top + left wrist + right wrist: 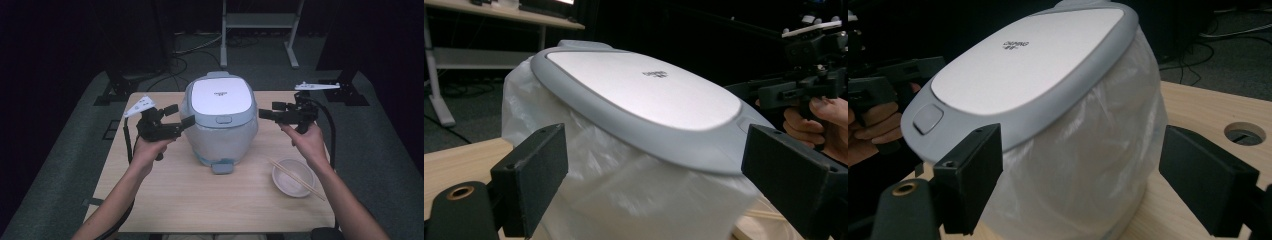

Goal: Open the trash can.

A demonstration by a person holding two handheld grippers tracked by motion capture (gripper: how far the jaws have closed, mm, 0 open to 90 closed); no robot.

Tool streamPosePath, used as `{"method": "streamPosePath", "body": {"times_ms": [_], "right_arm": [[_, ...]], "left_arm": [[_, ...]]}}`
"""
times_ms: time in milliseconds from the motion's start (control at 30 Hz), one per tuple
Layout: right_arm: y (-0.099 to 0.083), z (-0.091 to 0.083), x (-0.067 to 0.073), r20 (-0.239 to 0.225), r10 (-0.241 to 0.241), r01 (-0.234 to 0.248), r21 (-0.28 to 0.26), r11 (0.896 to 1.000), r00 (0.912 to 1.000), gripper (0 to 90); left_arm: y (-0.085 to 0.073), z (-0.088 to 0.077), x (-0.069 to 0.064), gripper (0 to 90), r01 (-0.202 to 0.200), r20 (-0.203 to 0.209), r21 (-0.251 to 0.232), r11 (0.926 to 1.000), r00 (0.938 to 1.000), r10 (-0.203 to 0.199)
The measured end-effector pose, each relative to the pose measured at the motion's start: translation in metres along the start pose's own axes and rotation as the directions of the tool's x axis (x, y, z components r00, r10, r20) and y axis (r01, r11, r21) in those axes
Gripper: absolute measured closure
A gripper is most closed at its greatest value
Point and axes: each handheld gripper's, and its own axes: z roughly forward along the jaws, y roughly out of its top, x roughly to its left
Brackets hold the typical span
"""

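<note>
A white rice cooker (220, 122) with a grey-rimmed lid stands mid-table, its body wrapped in clear plastic; the lid is down. My left gripper (181, 116) is open at its left flank, jaws spread wide on either side of the wrapped body (634, 190). On the opposite flank my right gripper (264, 114) is open too, its jaws straddling the cooker (1083, 165). In neither case can I tell whether a jaw touches the plastic. The left gripper view shows the right gripper (769, 92) beyond the lid, and the right gripper view shows the left gripper (903, 67) beyond it.
A white bowl (292, 178) with a pair of chopsticks (296, 178) laid across it sits near the front right of the wooden table (200, 200). A round cable hole (1244, 133) is in the tabletop behind the cooker. Dark floor with cables and stands surrounds the table.
</note>
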Motion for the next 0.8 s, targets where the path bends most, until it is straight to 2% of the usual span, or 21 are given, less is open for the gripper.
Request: {"method": "streamPosePath", "body": {"times_ms": [33, 100, 133, 200, 233, 267, 333, 367, 433, 567, 600, 667, 700, 800], "right_arm": [[0.000, 0.000, 0.000, 0.000, 0.000, 0.000, 0.000, 1.000, 1.0000, 16.2], [-0.007, -0.012, -0.002, 0.009, -0.005, 0.005, -0.004, 1.000, 0.9999, 16.2], [-0.007, -0.012, -0.002, 0.009, -0.005, 0.005, -0.004, 1.000, 0.9999, 16.2], [-0.014, -0.023, -0.001, 0.024, -0.027, 0.027, -0.004, 1.000, 0.9994, 16.6], [-0.014, -0.023, -0.001, 0.024, -0.027, 0.027, -0.004, 1.000, 0.9994, 16.6], [-0.018, -0.029, 0.000, 0.033, -0.038, 0.037, 0.003, 0.999, 0.9987, 16.6], [-0.023, -0.034, 0.001, 0.045, -0.051, 0.051, 0.007, 0.999, 0.9977, 16.6], [-0.025, -0.036, 0.001, 0.049, -0.058, 0.058, 0.010, 0.998, 0.9971, 16.6], [-0.029, -0.041, 0.002, 0.059, -0.075, 0.073, 0.023, 0.997, 0.9955, 16.6], [-0.038, -0.049, 0.001, 0.070, -0.093, 0.090, 0.042, 0.995, 0.9932, 16.6], [-0.040, -0.050, 0.001, 0.070, -0.091, 0.088, 0.049, 0.995, 0.9934, 16.6], [-0.045, -0.054, 0.000, 0.071, -0.091, 0.087, 0.061, 0.994, 0.9933, 16.6], [-0.045, -0.054, 0.000, 0.071, -0.091, 0.087, 0.061, 0.994, 0.9933, 16.6], [-0.055, -0.061, -0.001, 0.075, -0.087, 0.083, 0.063, 0.995, 0.9934, 16.9]], "left_arm": [[0.000, 0.000, 0.000, 10.6, 0.000, 0.000, 0.000, 1.0000, 1.0000, 0.000], [-0.008, -0.009, -0.007, 10.7, -0.034, 0.004, -0.002, 0.9994, 0.9994, 0.034], [-0.008, -0.009, -0.007, 11.4, -0.034, 0.004, -0.002, 0.9994, 0.9994, 0.034], [-0.018, -0.016, -0.015, 13.4, -0.073, 0.007, 0.005, 0.9973, 0.9973, 0.073], [-0.018, -0.016, -0.015, 14.6, -0.073, 0.007, 0.005, 0.9973, 0.9973, 0.073], [-0.025, -0.016, -0.020, 15.0, -0.086, 0.026, 0.030, 0.9959, 0.9960, 0.085], [-0.032, -0.015, -0.027, 15.1, -0.103, 0.039, 0.056, 0.9931, 0.9941, 0.101], [-0.032, -0.015, -0.027, 16.6, -0.103, 0.039, 0.056, 0.9931, 0.9941, 0.101], [-0.043, -0.013, -0.036, 18.9, -0.130, 0.063, 0.077, 0.9885, 0.9901, 0.126], [-0.054, -0.011, -0.042, 22.3, -0.137, 0.081, 0.099, 0.9856, 0.9882, 0.130], [-0.060, -0.010, -0.045, 24.4, -0.126, 0.099, 0.115, 0.9854, 0.9885, 0.115], [-0.067, -0.008, -0.047, 26.5, -0.122, 0.103, 0.132, 0.9837, 0.9887, 0.109], [-0.067, -0.008, -0.047, 30.7, -0.122, 0.103, 0.132, 0.9837, 0.9887, 0.109], [-0.080, -0.003, -0.053, 36.8, -0.144, 0.137, 0.161, 0.9764, 0.9830, 0.122]]}}
